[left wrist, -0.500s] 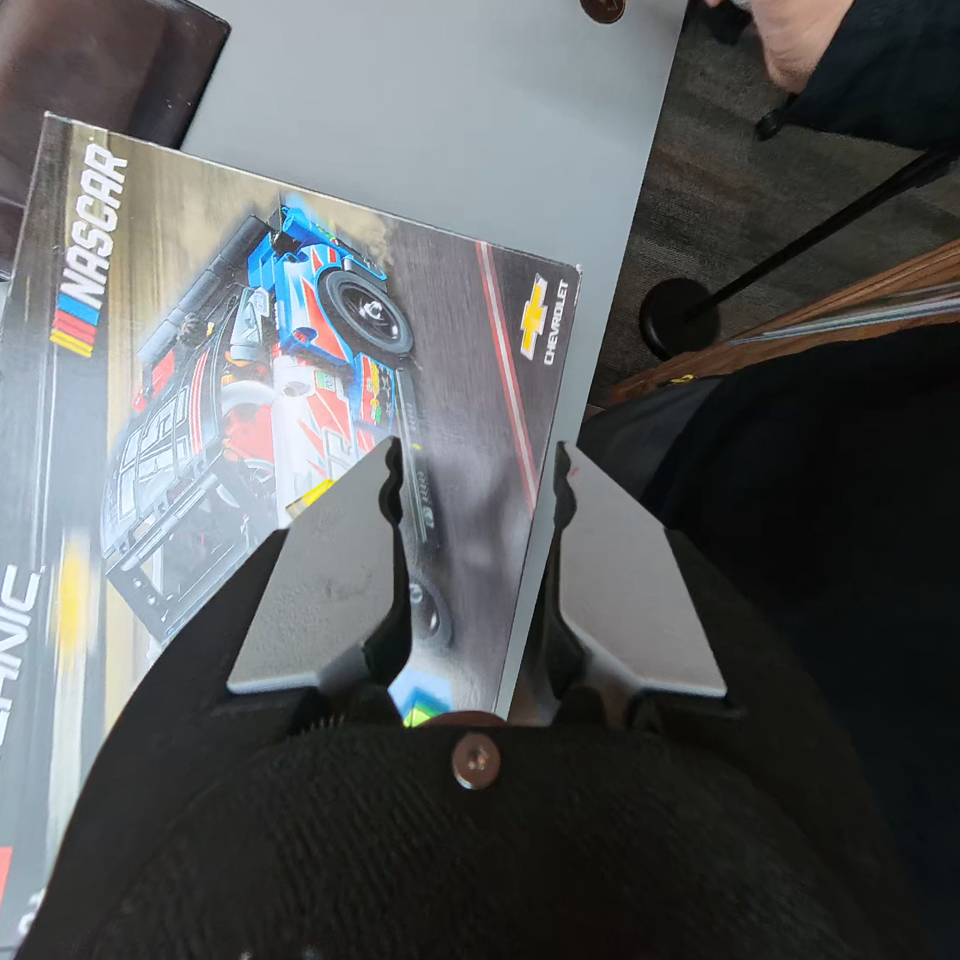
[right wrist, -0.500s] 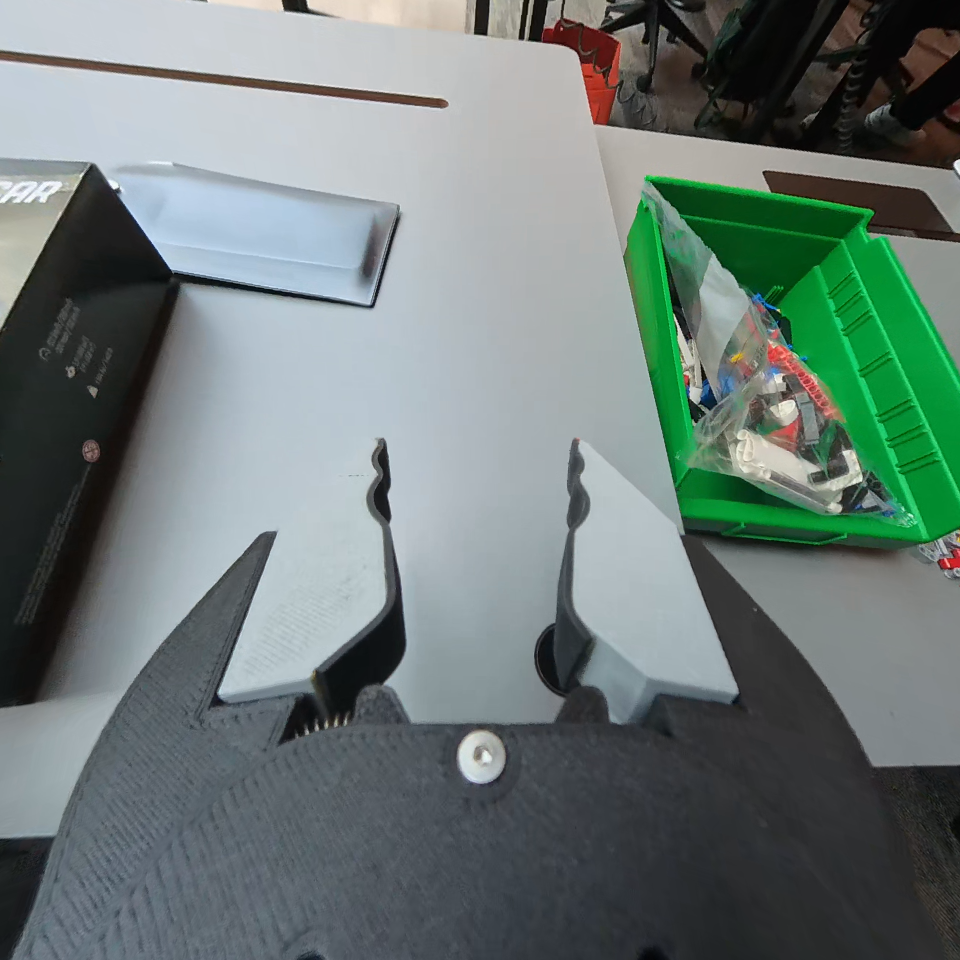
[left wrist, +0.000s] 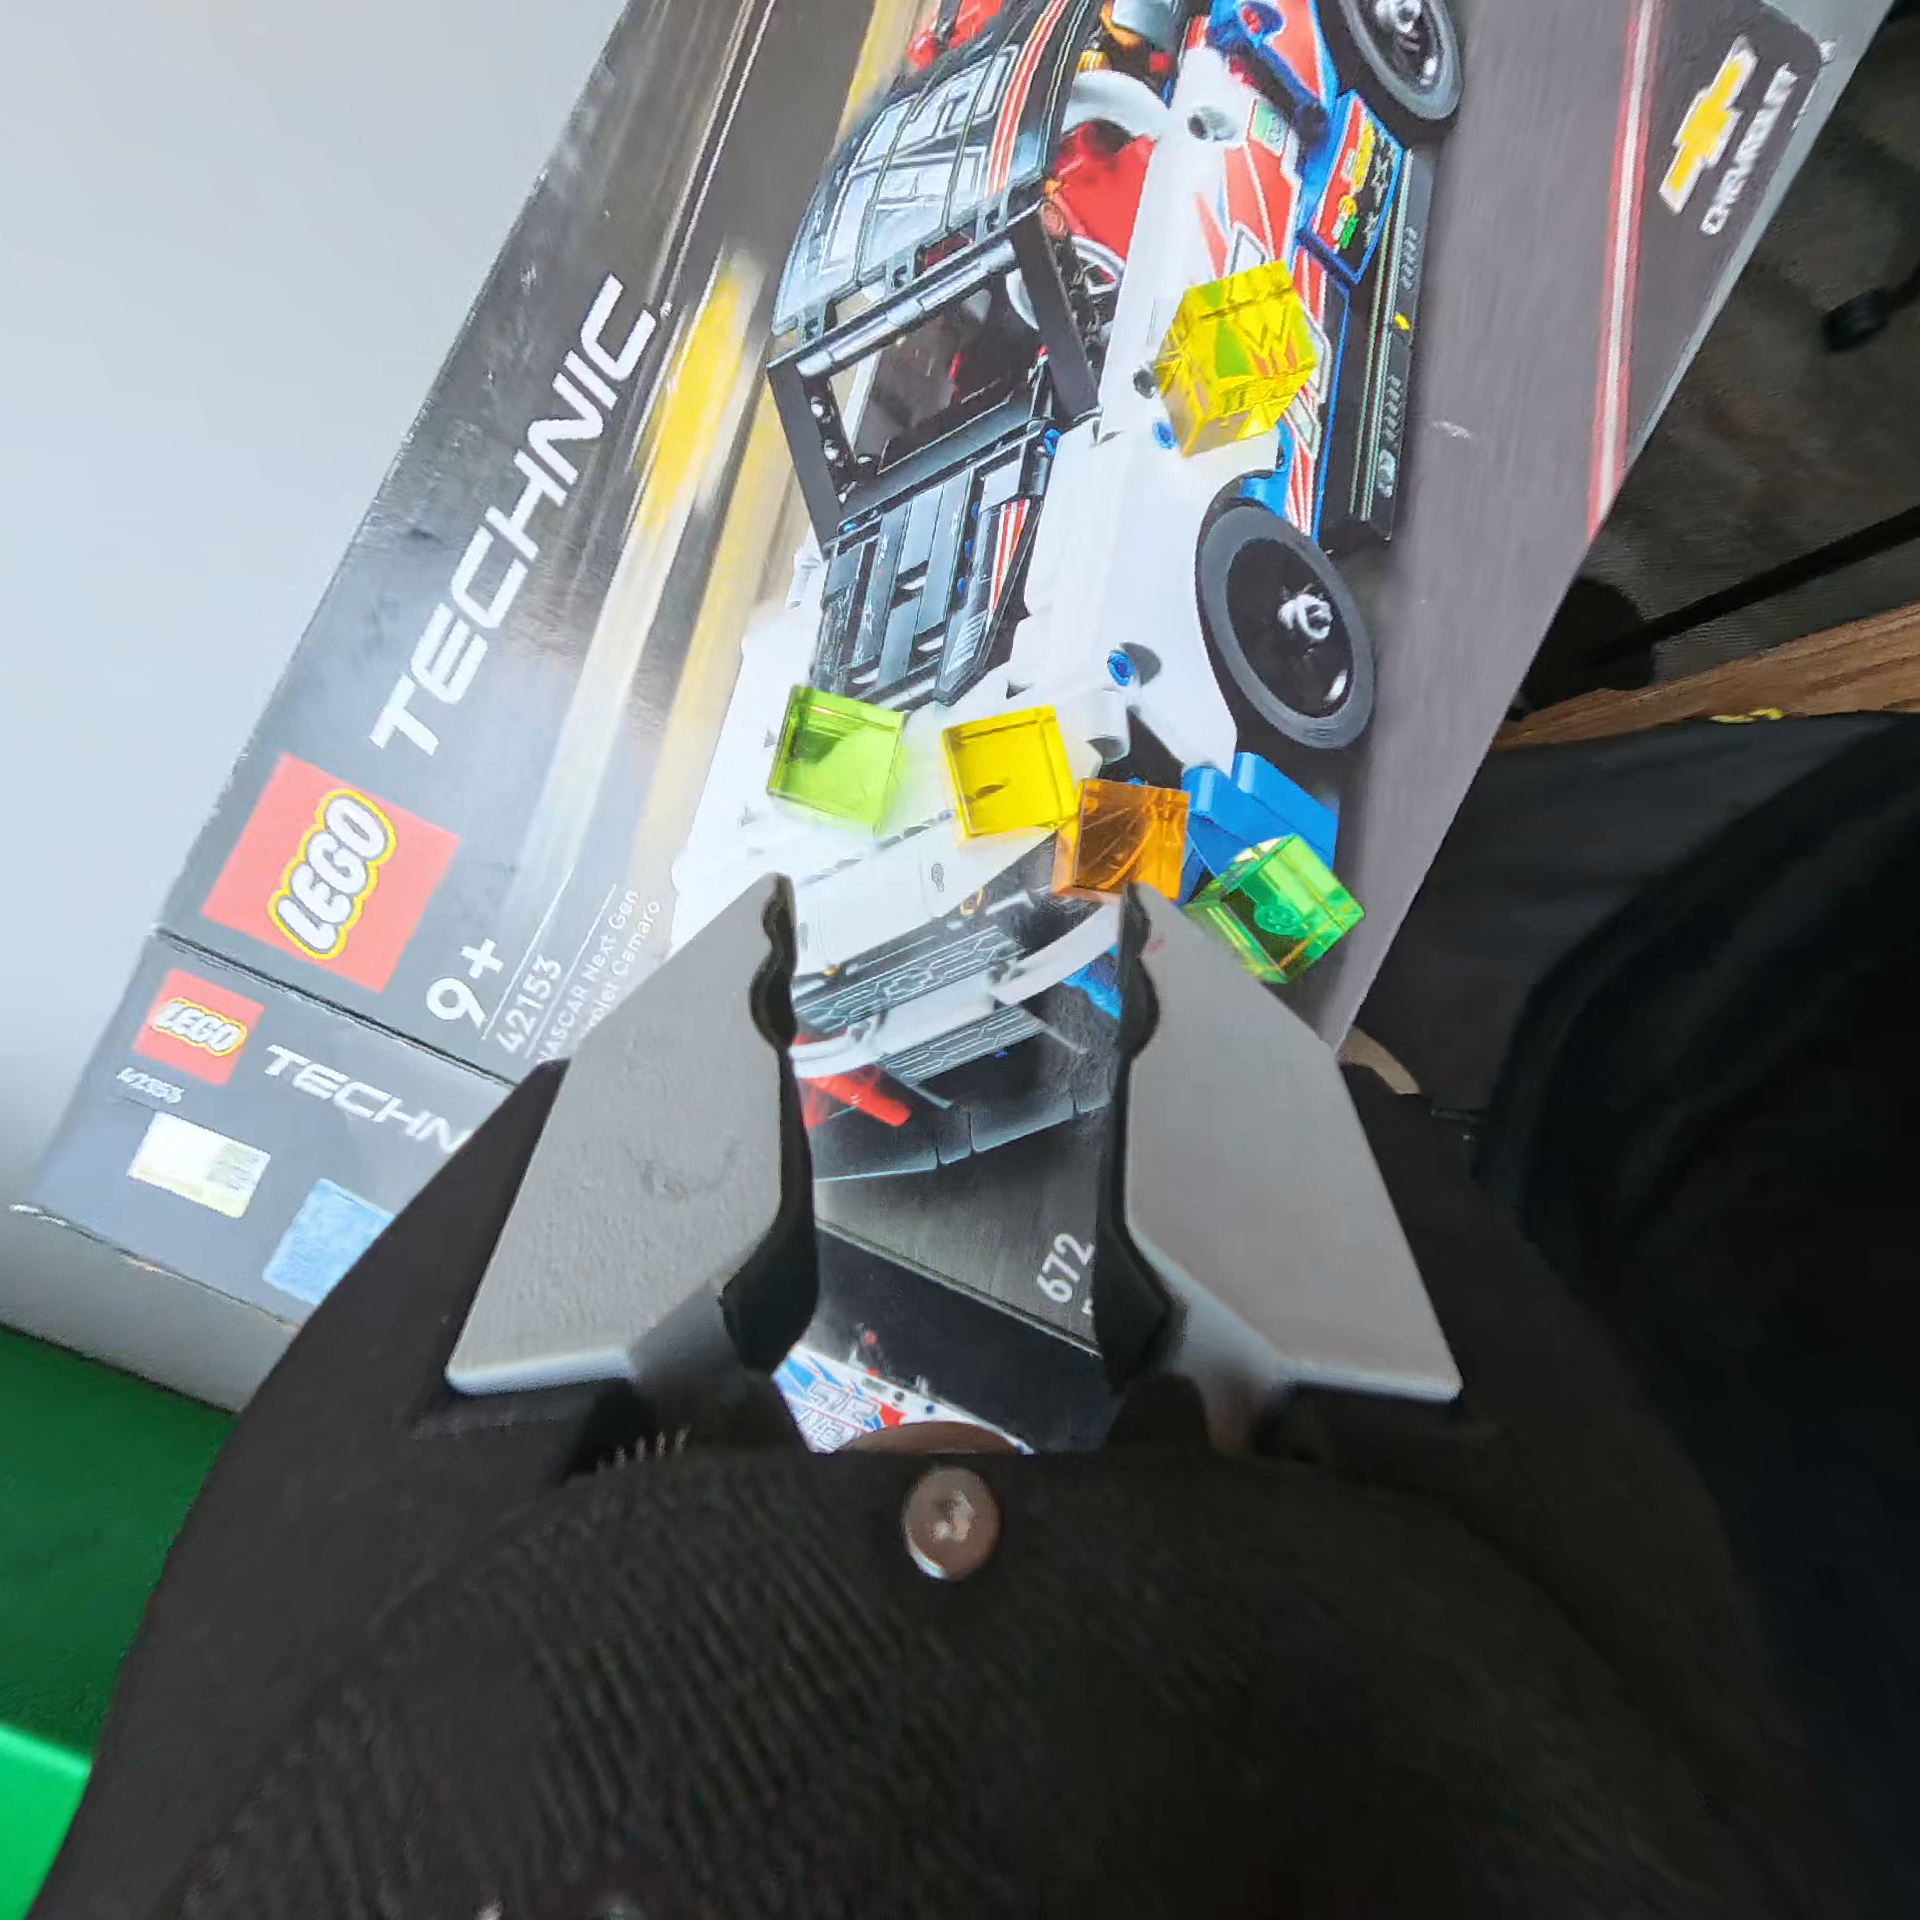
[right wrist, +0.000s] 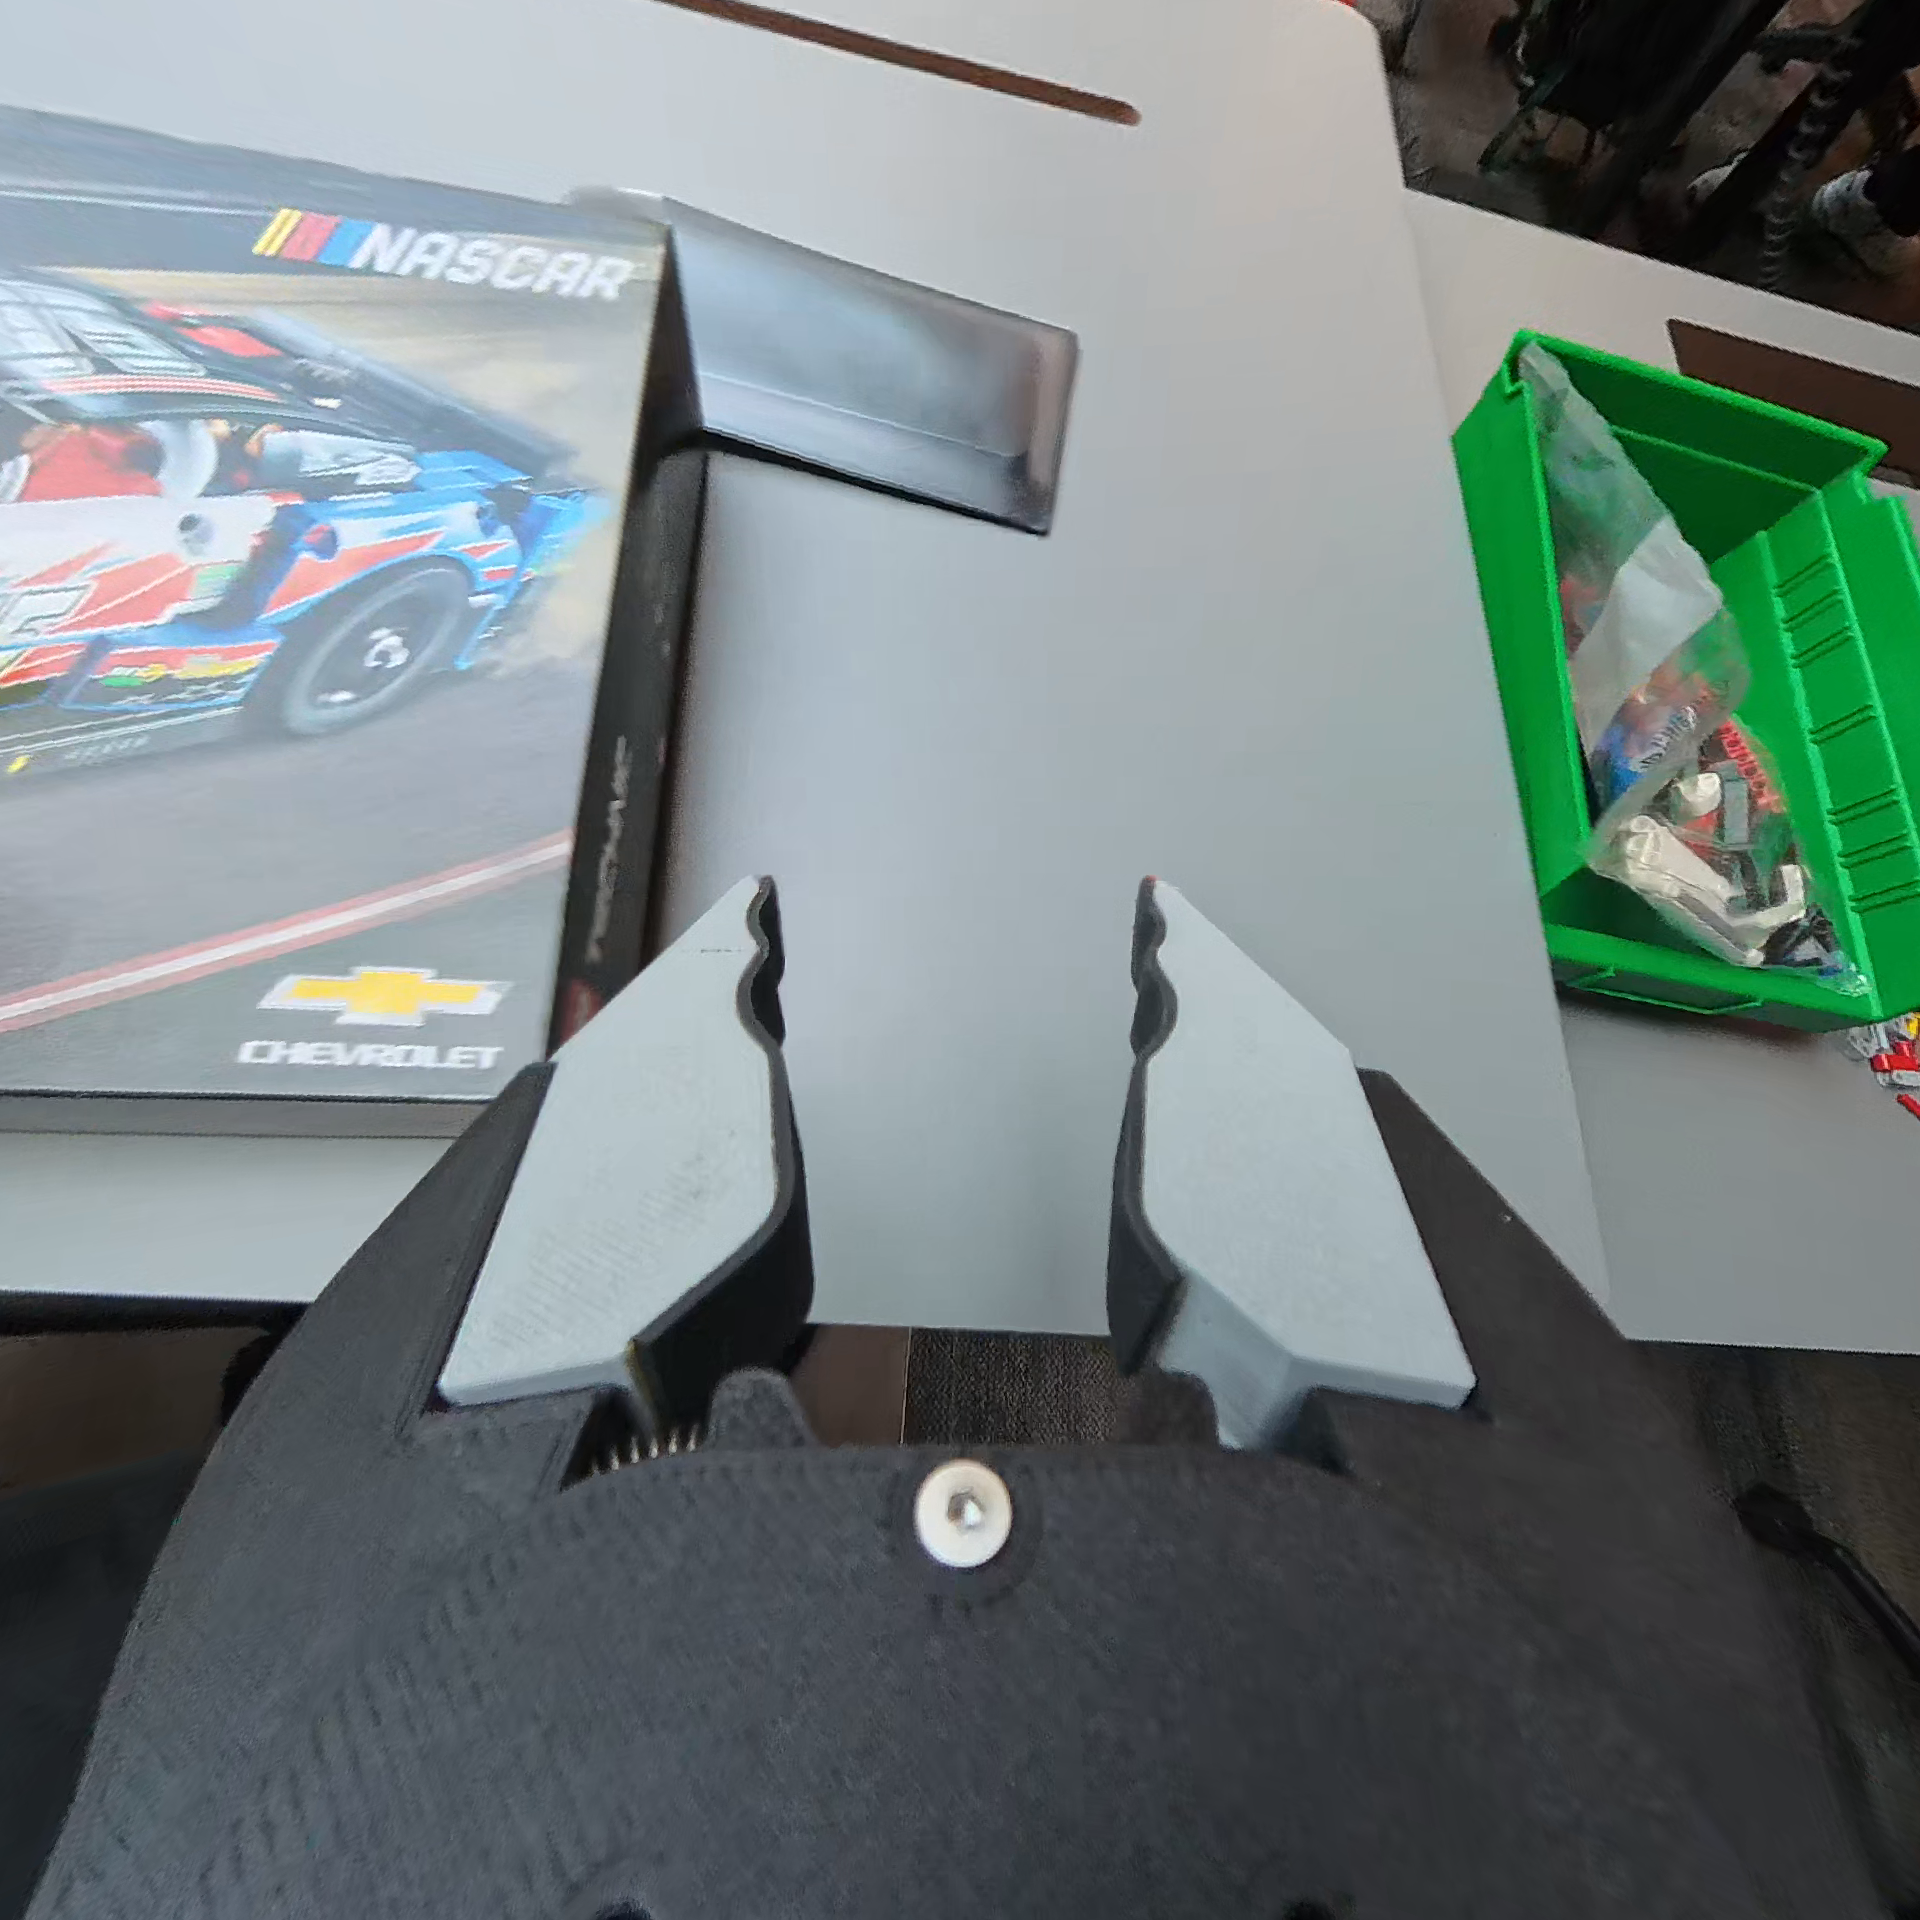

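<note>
Over the toy box (left wrist: 644, 582): left gripper (left wrist: 951, 920) hung spread, empty; right gripper (right wrist: 956, 904), likewise spread, above grey table (right wrist: 1039, 727).

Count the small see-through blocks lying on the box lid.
5. Yellow block sits alone farther up the box; lime, yellow, orange and green run in a row just beyond the left gripper. Its fingers may hide more.
</note>
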Demonstrator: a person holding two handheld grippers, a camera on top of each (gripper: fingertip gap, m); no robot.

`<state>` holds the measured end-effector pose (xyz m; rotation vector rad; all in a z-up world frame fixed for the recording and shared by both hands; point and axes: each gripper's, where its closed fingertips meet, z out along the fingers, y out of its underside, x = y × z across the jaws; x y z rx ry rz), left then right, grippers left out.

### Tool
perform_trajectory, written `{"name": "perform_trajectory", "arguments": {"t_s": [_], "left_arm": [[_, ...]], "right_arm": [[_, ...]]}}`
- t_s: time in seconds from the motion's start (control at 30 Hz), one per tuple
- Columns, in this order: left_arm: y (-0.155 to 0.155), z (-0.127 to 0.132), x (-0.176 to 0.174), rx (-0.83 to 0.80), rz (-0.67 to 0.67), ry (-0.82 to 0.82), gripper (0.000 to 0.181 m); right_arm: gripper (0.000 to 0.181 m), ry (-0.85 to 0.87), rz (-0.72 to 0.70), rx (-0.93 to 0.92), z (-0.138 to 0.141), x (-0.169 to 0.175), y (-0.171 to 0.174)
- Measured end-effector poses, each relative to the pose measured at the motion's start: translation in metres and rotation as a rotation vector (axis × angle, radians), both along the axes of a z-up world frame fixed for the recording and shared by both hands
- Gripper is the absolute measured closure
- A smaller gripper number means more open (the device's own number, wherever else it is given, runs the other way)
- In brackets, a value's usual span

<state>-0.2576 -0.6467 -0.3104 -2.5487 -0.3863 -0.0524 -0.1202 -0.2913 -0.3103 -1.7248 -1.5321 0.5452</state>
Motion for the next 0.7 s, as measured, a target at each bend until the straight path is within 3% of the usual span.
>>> {"name": "perform_trajectory", "arguments": {"t_s": [0.17,0.33,0.43,0.53,0.6,0.7], "left_arm": [[-0.002,-0.017,0.001,0.012,-0.043,0.017,0.123],[0.003,-0.017,-0.036,0.0,-0.07,0.151,0.132],[0.01,-0.032,-0.035,-0.044,-0.134,0.034,0.126],[0.025,-0.044,-0.028,-0.036,-0.19,-0.031,0.138],[0.033,-0.043,-0.033,-0.046,-0.152,-0.03,0.155],[0.041,-0.044,-0.037,-0.103,-0.068,-0.024,0.156]], "right_arm": [[0.116,-0.023,0.035,-0.001,0.006,-0.004,-0.036],[0.118,-0.001,0.087,0.007,0.015,-0.012,-0.048],[0.119,0.02,0.167,-0.019,0.017,-0.031,-0.053],[0.127,0.031,0.352,-0.078,0.016,-0.059,-0.07],[0.126,-0.016,0.538,-0.144,0.01,-0.073,-0.095],[0.124,-0.058,0.813,-0.184,0.007,-0.088,-0.138]]}}
